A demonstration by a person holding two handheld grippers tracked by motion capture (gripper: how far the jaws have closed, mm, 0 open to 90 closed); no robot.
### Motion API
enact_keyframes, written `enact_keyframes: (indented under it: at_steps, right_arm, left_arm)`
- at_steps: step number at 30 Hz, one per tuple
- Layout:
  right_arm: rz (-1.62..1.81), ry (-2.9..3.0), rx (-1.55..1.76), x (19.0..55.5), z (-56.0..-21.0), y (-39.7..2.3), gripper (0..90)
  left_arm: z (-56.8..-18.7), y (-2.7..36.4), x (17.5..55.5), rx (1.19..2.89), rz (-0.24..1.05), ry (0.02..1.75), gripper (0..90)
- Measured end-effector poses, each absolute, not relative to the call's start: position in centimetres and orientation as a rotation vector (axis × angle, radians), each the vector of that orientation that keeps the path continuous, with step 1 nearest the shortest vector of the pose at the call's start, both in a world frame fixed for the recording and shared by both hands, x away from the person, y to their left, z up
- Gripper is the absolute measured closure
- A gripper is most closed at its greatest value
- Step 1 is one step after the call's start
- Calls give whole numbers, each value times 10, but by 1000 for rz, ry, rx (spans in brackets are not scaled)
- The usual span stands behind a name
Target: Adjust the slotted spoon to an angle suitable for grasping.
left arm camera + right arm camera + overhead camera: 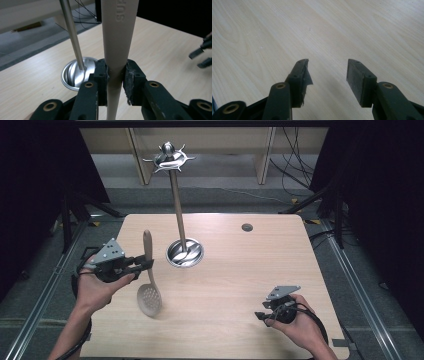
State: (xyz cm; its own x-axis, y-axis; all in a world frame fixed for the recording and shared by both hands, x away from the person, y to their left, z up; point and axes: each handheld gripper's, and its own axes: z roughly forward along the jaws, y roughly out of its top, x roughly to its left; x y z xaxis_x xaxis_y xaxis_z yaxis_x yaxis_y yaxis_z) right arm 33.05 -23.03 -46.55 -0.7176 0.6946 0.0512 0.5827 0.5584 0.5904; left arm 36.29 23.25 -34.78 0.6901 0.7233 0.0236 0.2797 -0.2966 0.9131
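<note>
A beige slotted spoon (149, 279) hangs upright over the table's left side, perforated bowl down and handle up. My left gripper (148, 264) is shut on its handle (115, 57), about midway along it. A tall metal utensil stand (175, 190) with hooks at its top rises from a round steel base (184, 252) just right of the spoon; its pole (73, 35) and base (78, 72) lie left of the handle in the left gripper view. My right gripper (261, 316) sits open low over the table's front right, with bare wood between its fingers (328, 72).
The light wooden table (240, 270) has a small round grommet hole (247, 227) near its back edge. Dark stands and cables sit on the floor behind and beside it. The other gripper (202, 53) shows at the right edge of the left gripper view.
</note>
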Motion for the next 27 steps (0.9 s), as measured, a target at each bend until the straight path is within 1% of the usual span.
enact_keyframes:
  at_steps: [4, 10, 27]
  right_arm:
    - [880, 2603, 1085, 330, -465, -231, 519]
    - [882, 2595, 1059, 331, -466, -231, 519]
    - [926, 2551, 1086, 330, -466, -231, 520]
  left_arm:
    - [-344, 234, 364, 1794, 550, 801, 729]
    - [-340, 233, 364, 1725, 587, 800, 729]
    - [-336, 232, 363, 1673, 626, 824, 729]
